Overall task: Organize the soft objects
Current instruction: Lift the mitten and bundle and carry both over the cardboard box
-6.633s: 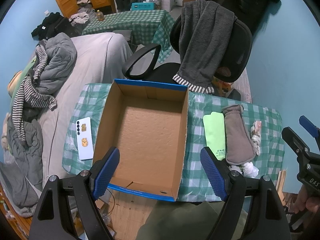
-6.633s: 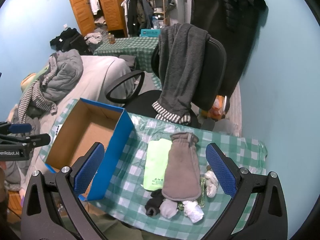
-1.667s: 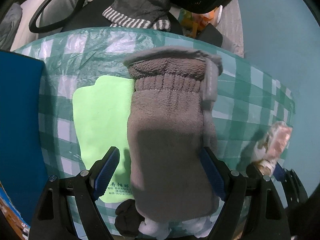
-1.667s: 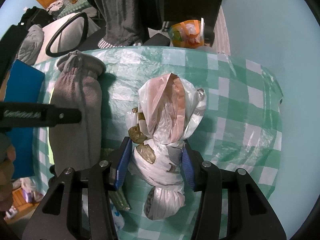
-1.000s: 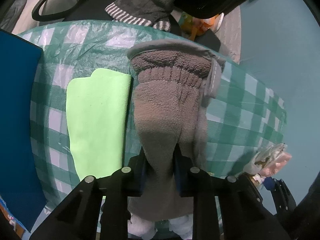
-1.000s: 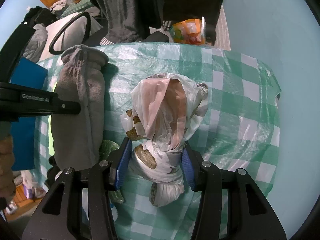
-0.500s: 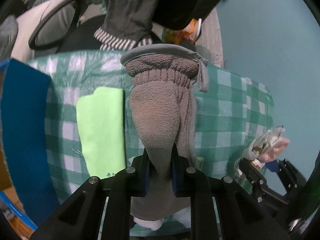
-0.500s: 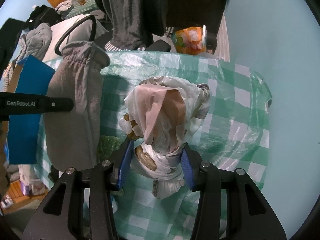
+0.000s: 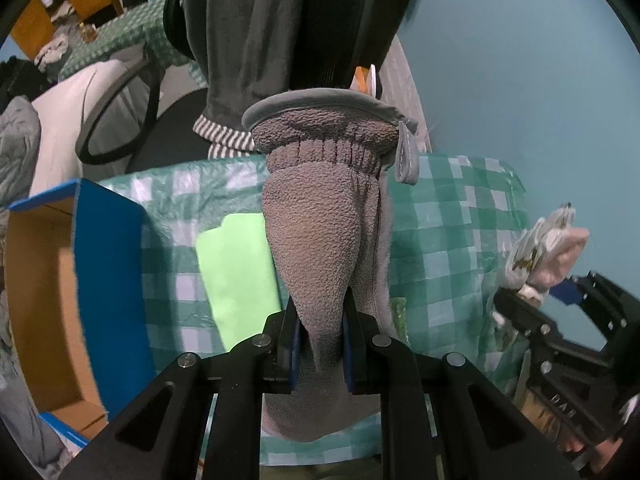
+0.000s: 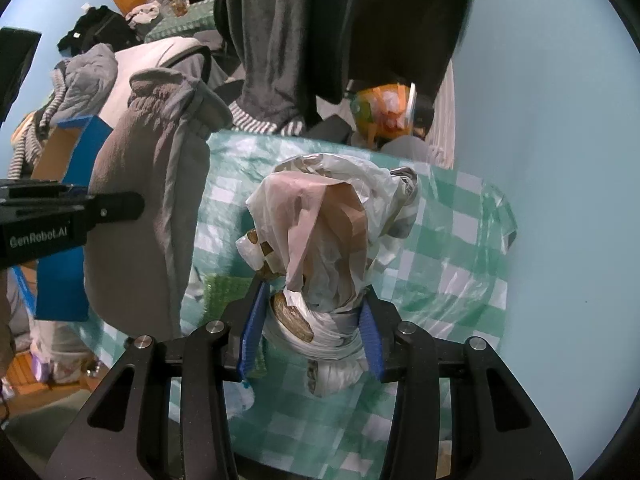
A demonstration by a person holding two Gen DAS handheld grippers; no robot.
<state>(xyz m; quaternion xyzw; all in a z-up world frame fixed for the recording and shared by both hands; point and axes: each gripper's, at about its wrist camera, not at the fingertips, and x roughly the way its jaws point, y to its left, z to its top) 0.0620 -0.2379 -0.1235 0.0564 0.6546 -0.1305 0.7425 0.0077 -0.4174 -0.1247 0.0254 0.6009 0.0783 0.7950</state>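
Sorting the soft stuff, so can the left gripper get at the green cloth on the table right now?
Probably not: the left gripper is shut on the grey mitten, which hangs beside the green cloth.

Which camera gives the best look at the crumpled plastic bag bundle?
The right wrist view: the plastic bag bundle fills the middle of the frame, pinched between the right claw's closing blue pads. The left wrist view shows the bundle only small and distorted at its right edge.

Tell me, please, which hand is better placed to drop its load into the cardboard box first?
Probably the left: its fingers pinch the grey mitten right beside the box, while the right gripper, closing on the plastic bag bundle, is farther away.
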